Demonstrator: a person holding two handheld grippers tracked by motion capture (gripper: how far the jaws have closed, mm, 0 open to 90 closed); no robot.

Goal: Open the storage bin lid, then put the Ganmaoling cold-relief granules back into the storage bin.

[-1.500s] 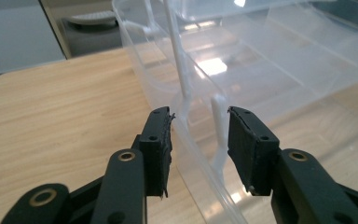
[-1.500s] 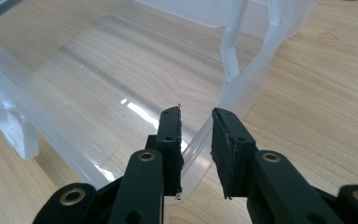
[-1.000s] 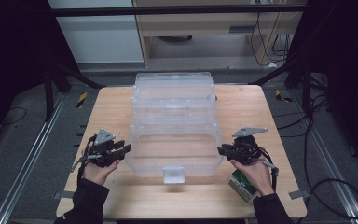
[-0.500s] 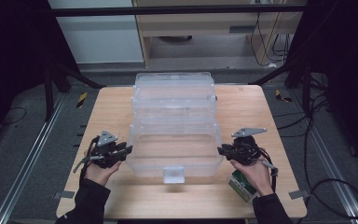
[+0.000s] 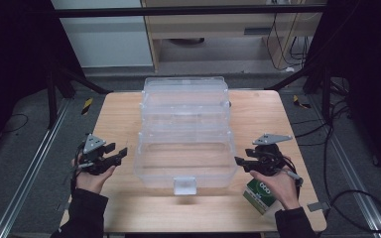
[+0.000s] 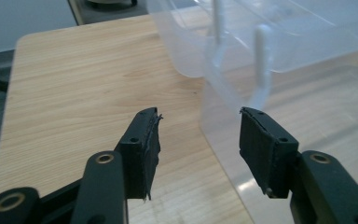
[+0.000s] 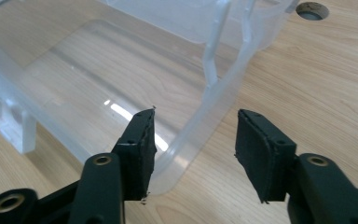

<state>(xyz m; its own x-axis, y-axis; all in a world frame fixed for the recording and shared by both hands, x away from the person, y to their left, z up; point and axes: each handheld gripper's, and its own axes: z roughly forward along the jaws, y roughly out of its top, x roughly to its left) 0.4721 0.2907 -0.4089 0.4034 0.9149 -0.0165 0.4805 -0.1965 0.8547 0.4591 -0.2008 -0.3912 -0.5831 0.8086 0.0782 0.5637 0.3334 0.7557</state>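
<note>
A clear plastic box (image 5: 185,131) sits unfolded mid-table. The left gripper (image 5: 113,157) and right gripper (image 5: 242,162) have just opened their jaws beside its front corners, gripping nothing; spreading it looks finished.

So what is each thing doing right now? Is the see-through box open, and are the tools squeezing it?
Clear plastic box: unfolded open, trays stepped back, nothing visible inside, resting on the table.
Left tool: jaws just opened, apart, beside the box's left wall, nothing pinched.
Right tool: jaws just opened, straddling the box's right wall, pads not pressing it.
Green and white carton: lying on the table under the right hand.
</note>
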